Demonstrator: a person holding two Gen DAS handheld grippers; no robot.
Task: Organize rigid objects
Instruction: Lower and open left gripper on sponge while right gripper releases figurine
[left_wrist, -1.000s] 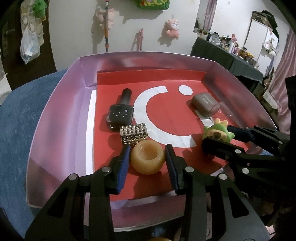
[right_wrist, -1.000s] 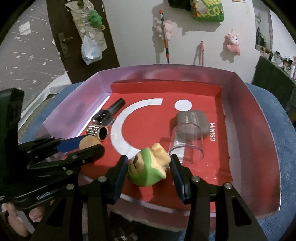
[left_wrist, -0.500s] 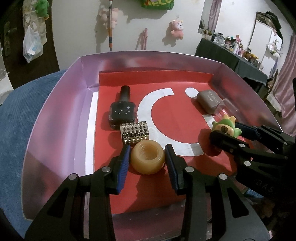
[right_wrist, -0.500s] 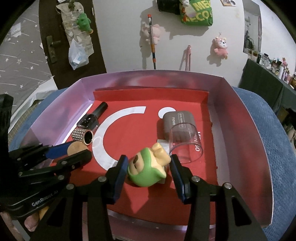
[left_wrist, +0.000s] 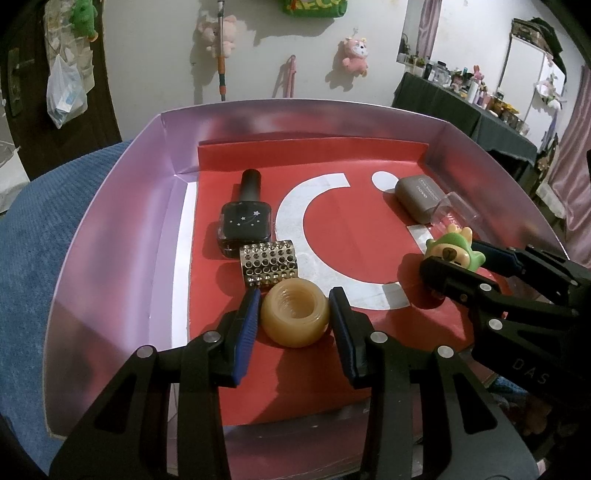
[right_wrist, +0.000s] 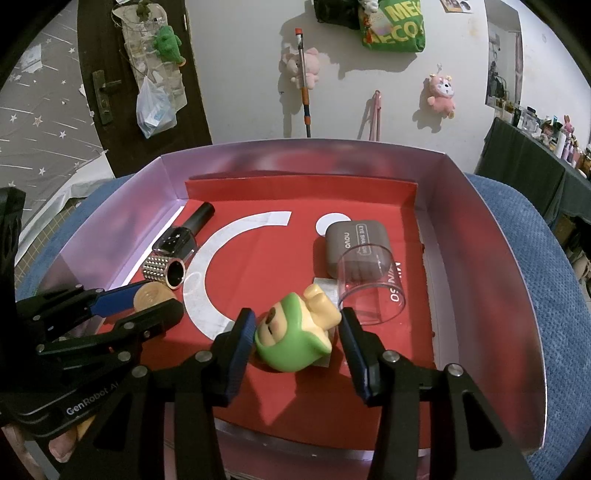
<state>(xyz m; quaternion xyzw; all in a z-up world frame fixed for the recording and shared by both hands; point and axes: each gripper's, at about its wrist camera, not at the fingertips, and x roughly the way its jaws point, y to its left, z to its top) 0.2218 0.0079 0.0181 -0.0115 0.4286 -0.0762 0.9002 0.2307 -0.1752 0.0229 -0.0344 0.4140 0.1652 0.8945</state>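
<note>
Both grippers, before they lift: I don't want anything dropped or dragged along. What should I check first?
1. Left gripper shut on tan ring: ok.
2. Right gripper shut on green toy: ok.
3. Ring apart from studded cylinder: cannot tell; their edges meet in the left wrist view.
4. Toy apart from clear cup: cannot tell, very close.
5. Grippers apart from each other: ok.
6. Both grippers clear of the box wall: ok.

rigid items in the box (left_wrist: 110, 206)
amber ring (left_wrist: 295, 318) nearest its front edge, studded cylinder (left_wrist: 269, 263) and black bottle (left_wrist: 246, 221) lined up behind; green figure (right_wrist: 295, 338) lies tipped beside a clear cup (right_wrist: 371, 286) and grey case (right_wrist: 356, 240).
</note>
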